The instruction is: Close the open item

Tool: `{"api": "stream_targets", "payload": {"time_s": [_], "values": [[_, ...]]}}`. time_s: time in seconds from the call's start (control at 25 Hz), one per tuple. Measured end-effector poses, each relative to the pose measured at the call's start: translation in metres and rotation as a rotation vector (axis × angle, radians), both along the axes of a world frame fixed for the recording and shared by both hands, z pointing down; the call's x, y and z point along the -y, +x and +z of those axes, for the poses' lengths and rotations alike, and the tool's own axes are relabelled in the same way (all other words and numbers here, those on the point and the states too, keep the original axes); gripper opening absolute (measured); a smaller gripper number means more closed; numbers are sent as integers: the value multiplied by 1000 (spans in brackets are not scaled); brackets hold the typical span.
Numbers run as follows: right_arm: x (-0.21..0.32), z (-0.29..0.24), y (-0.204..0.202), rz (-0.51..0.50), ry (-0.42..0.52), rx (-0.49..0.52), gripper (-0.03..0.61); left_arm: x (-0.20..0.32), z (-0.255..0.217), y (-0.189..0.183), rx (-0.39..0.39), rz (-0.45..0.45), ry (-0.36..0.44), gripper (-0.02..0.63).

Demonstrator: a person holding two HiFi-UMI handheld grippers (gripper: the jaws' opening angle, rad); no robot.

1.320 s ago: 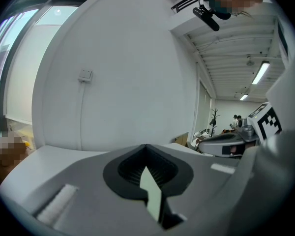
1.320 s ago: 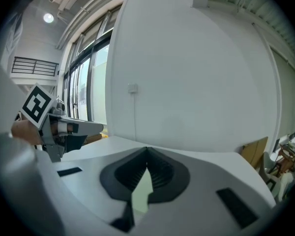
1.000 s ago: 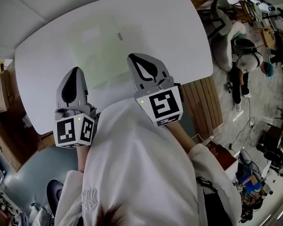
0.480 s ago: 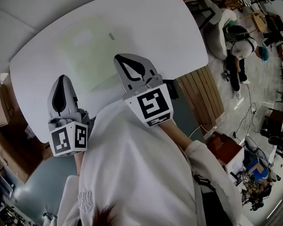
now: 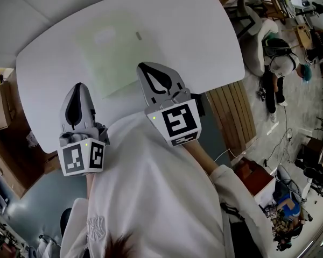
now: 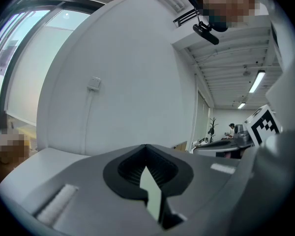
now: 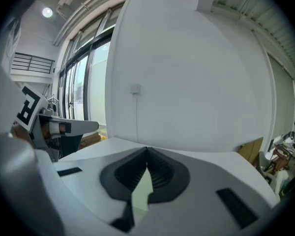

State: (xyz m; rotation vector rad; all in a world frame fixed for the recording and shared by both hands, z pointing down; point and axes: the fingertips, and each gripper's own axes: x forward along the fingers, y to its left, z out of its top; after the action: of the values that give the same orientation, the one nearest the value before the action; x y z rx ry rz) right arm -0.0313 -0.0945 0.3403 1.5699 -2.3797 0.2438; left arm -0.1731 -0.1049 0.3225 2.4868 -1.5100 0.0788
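Note:
A pale green flat pouch (image 5: 117, 55) lies on the white table (image 5: 204, 42), with a small grey tab (image 5: 138, 35) near its far edge. My left gripper (image 5: 78, 86) hovers over the table's near left part, short of the pouch, with its jaws shut and nothing in them. My right gripper (image 5: 144, 66) is held at the pouch's near right corner, also shut and empty. In the left gripper view the left gripper (image 6: 146, 146) points up at a white wall, and the right gripper (image 7: 147, 149) does the same in its own view. Neither view shows the pouch.
A cardboard box (image 5: 0, 98) stands left of the table. A wooden slatted bench (image 5: 232, 117) sits at the near right. A chair (image 5: 254, 20) and a seated person (image 5: 280, 69) are off the right end. My white sleeves (image 5: 151, 198) fill the foreground.
The head view has swayed left and back. Both grippers stay shut and keep about the same places over the table's near part.

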Motion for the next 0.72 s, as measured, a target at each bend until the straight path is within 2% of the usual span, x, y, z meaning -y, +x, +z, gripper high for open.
{"api": "stream_targets", "payload": {"time_s": [0.72], "values": [[-1,2,-9,-7,-1,2,9,0,-1,-6,-20,-5,2,9]]}}
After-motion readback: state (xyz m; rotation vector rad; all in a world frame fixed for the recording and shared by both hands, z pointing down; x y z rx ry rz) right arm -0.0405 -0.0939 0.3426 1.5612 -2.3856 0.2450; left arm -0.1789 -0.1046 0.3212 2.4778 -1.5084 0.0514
